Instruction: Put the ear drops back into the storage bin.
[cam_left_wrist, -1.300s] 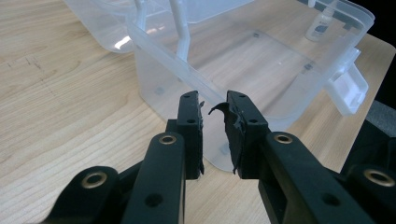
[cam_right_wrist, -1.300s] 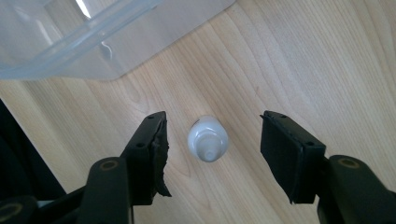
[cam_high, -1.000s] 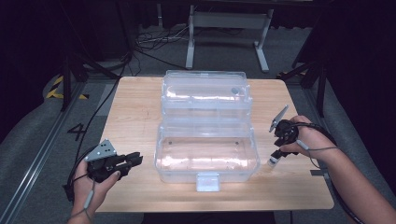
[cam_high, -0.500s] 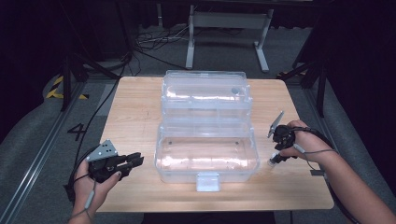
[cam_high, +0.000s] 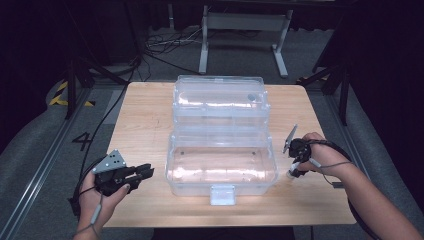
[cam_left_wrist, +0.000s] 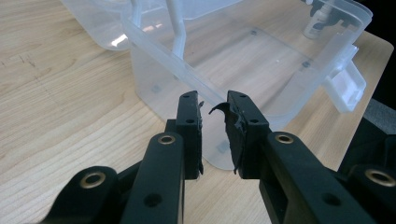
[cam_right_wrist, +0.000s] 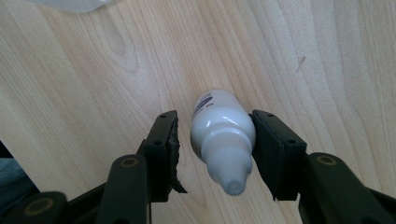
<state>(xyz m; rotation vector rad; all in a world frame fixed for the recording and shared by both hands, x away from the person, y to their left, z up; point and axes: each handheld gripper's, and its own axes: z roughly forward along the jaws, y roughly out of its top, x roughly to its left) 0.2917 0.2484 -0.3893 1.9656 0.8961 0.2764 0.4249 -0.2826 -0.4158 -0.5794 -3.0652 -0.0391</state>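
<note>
One small white dropper bottle (cam_right_wrist: 223, 140) stands between the jaws of the right gripper (cam_right_wrist: 215, 140), low centre of the right gripper view. One jaw touches the bottle; a gap remains at the other, so the grasp is judged not yet closed. The clear plastic box (cam_high: 221, 165) sits open and empty at the centre of the high view. Lifting and placing the bottle inside appear outstanding.

The left gripper (cam_left_wrist: 214, 123) rests with jaws parted, holding nothing, aimed at the box's near corner. The high view shows the bottle (cam_high: 292, 170) right of the box on the wooden table (cam_high: 145, 115); the right gripper view alone reveals the jaw gap.
</note>
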